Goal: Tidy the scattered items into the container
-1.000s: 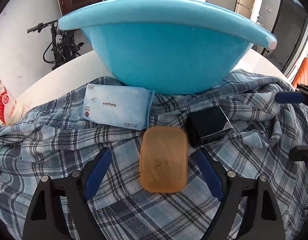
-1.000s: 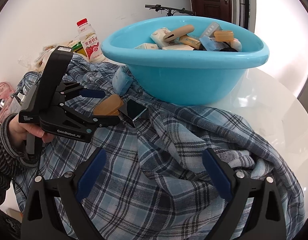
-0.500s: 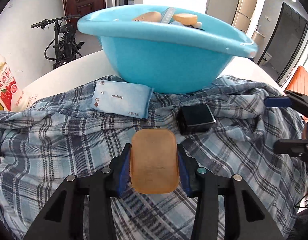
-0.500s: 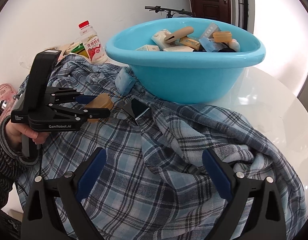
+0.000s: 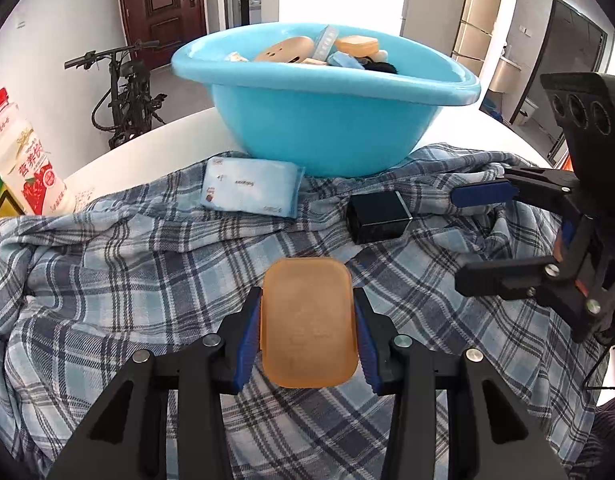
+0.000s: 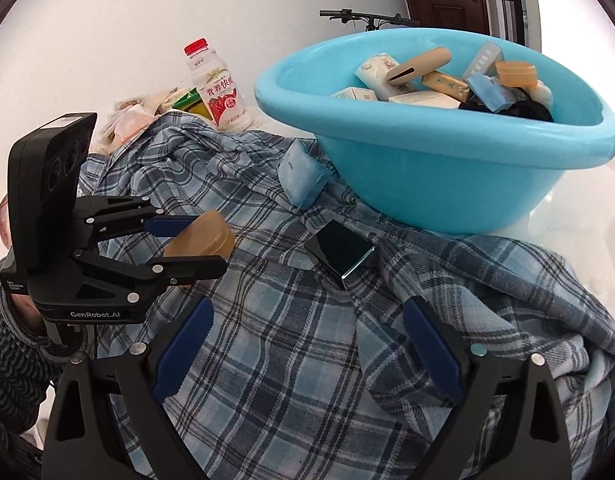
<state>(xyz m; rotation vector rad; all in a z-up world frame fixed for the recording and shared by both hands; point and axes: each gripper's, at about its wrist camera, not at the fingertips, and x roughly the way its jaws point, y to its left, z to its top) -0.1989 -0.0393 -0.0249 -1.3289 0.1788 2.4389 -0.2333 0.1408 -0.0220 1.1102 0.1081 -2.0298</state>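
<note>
Left wrist view: the blue basin [image 5: 323, 128] fills the upper centre of the frame, resting on a plaid shirt [image 5: 119, 280] that covers the lower half, and it already holds many small items, so the tidying looks well along. In the lower centre the left gripper [image 5: 307, 332] is clamped on an amber soap bar [image 5: 307, 320], lifted clear of the cloth. At the right edge the right gripper [image 5: 483, 236] stands with its jaws wide and nothing between them, near a black box [image 5: 377, 218]. Still to go in: the soap, the box, and a pale blue tissue pack [image 5: 249, 192] lying against the basin's foot. A drink bottle [image 5: 25, 160] stands at the left edge. The basin's raised rim seems the only obstacle for the soap.
</note>
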